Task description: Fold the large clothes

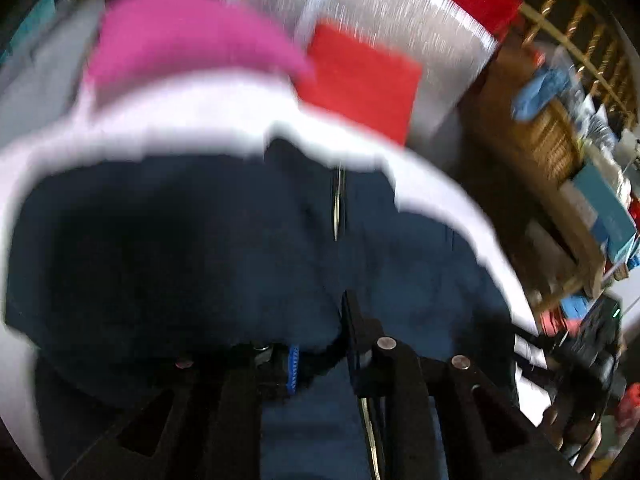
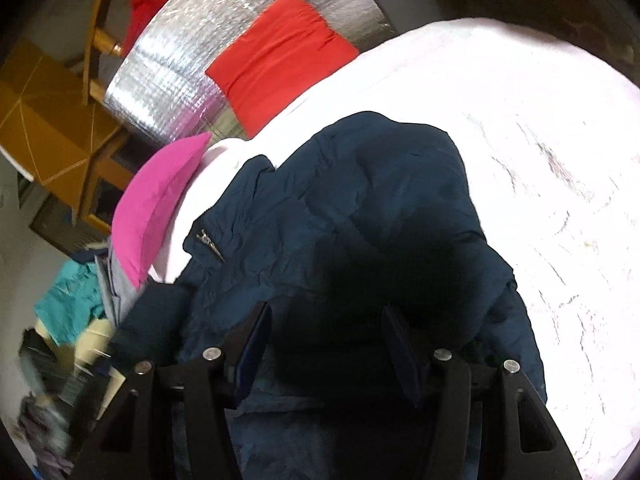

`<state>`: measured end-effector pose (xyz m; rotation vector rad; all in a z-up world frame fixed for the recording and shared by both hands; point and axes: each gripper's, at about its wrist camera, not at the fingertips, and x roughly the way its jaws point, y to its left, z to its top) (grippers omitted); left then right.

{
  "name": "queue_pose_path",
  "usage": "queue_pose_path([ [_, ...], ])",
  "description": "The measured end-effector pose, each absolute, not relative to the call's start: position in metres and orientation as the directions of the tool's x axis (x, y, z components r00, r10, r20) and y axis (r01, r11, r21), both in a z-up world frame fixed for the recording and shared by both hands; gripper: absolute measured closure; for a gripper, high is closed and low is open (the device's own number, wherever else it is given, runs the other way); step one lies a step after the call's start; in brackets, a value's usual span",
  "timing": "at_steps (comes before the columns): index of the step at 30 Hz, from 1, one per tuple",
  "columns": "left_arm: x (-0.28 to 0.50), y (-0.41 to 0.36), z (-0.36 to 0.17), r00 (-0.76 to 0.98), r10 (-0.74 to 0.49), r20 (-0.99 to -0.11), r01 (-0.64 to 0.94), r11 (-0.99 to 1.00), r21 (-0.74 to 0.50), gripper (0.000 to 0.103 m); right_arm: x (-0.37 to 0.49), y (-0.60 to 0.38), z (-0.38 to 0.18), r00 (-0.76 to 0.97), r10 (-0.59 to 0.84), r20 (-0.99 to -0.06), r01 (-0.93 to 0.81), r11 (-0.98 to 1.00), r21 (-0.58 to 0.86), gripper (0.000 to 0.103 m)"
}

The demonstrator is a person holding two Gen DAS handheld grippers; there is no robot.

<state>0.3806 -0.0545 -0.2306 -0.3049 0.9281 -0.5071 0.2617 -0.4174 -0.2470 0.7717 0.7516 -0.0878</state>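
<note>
Roughly bunched navy jacket (image 2: 360,208) on white bedding (image 2: 540,120), zipper running away.

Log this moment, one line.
left gripper: shut on jacket | right gripper: open over jacket | sheet underneath

- Left wrist view is badly motion-smeared; the pink cushion (image 1: 188,36) and red cloth (image 1: 360,80) are just soft blobs with no sharp edges.
- Right wrist view is much crisper, and quilting on the navy jacket (image 2: 360,208) shows fine.
- The white cover (image 2: 540,160) is blown out there, nearly pure glare.
- The silver foil sheet (image 2: 180,68) throws sparkly reflections.
- A dark shadow sits mid-jacket, just ahead of the jaws.
- Both views bend hard at the edges, with black fisheye corners.
</note>
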Motion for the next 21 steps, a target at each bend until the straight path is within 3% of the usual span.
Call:
queue_pose_path([
  [2,0.379,-0.045,-0.24,0.411,-0.587,-0.698,0.235,0.807,-0.541,0.083,0.259,-0.419,-0.245,0.744,0.181,-0.643,0.339,0.727,0.597,0.041],
  [4,0.371,-0.028,-0.237,0.382,-0.626,-0.68,0.204,0.774,-0.599,0.076,0.257,-0.421,-0.243,0.747,0.178,-0.641,0.337,0.73,0.595,0.036],
  [5,0.362,-0.019,-0.233,0.381,-0.641,-0.666,0.197,0.76,-0.619,0.062,0.254,-0.421,-0.241,0.751,0.174,-0.637,0.336,0.73,0.595,0.033],
  [6,0.354,-0.007,-0.229,0.39,-0.651,-0.651,0.185,0.748,-0.638,0.038,0.252,-0.422,-0.239,0.754,0.168,-0.635,0.335,0.733,0.592,0.033],
  [8,0.336,0.019,-0.218,0.46,-0.628,-0.628,0.151,0.752,-0.642,0.022,0.25,-0.423,-0.236,0.76,0.163,-0.63,0.332,0.736,0.591,0.033],
  [12,0.312,0.065,-0.206,0.521,-0.618,-0.589,0.11,0.733,-0.671,0.022,0.245,-0.424,-0.234,0.769,0.189,-0.611,0.317,0.717,0.621,0.033],
  [16,0.324,0.105,-0.213,0.583,-0.565,-0.585,-0.047,0.695,-0.718,0.021,0.246,-0.415,-0.234,0.769,0.216,-0.602,0.286,0.726,0.626,0.033],
  [21,0.349,0.124,-0.24,0.592,-0.463,-0.659,-0.227,0.689,-0.688,0.021,0.253,-0.394,-0.228,0.776,0.243,-0.582,0.208,0.773,0.6,0.035],
])
